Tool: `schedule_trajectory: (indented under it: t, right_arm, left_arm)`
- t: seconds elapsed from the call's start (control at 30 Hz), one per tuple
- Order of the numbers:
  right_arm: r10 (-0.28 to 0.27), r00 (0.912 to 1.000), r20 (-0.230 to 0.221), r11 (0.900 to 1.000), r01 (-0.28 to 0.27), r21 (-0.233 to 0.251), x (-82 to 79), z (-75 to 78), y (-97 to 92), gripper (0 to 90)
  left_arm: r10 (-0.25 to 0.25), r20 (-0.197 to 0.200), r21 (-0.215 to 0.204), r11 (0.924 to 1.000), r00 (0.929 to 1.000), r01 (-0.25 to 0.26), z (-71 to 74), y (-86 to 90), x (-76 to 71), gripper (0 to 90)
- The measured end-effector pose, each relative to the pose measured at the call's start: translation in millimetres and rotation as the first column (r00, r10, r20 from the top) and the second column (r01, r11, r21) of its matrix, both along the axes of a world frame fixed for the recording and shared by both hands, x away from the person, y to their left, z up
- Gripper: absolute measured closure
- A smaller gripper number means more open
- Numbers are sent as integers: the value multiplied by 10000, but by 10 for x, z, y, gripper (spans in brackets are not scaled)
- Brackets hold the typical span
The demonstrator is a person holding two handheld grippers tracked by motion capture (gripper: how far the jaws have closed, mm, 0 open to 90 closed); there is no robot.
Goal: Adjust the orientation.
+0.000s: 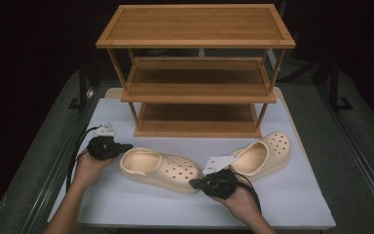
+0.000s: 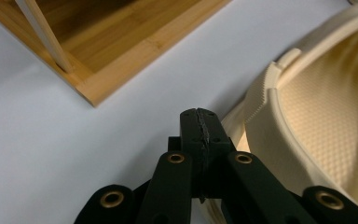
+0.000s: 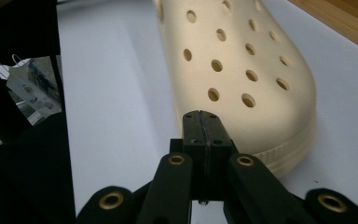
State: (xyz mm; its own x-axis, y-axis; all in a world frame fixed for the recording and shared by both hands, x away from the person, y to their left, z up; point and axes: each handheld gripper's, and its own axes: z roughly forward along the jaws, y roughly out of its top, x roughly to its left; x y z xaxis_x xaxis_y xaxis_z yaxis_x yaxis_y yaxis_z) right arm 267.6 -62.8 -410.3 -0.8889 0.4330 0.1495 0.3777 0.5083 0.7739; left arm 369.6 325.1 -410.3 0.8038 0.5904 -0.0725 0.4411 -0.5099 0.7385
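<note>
Bracketing the near clog [image 1: 159,168] lengthwise along the desk [image 1: 292,204], I have the left hand-held gripper [image 1: 126,146] closed empty at its heel and the right hand-held gripper [image 1: 195,183] closed empty at its toe.

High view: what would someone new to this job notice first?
Probably the three-tier wooden rack standing bare at the back of the white table. In front of it lie two cream clogs: the left clog sits between the two grippers, the right clog nearer the rack's right foot. The left gripper is shut at the left clog's heel, the right gripper shut at its toe.
</note>
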Motion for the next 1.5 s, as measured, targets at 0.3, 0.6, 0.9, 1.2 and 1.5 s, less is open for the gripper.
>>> schedule_trajectory:
  t: [0.3,0.6,0.9,1.2,1.5]
  right_arm:
    - [-460,9988,139,9989,462,-118,111,13,-12,897]
    - [-930,9954,209,9953,935,-250,233,34,56,897]
    - [-1623,9864,261,9858,1633,-403,371,55,115,897]
    - [-2258,9741,110,9738,2260,-267,505,53,159,897]
    - [-2663,9639,-28,9639,2662,-43,637,37,219,898]
  left_arm:
    - [-272,-94,33,9996,9996,273,-7,57,-315,900]
    - [-637,-306,-479,9969,9975,621,-16,86,-486,900]
    - [-1248,-376,-651,9904,9915,1222,-13,-101,-522,900]
    - [-1890,-406,-501,9811,9811,1870,-11,-282,-567,900]
    - [-2259,-433,-445,9736,9732,2240,-26,-398,-589,900]
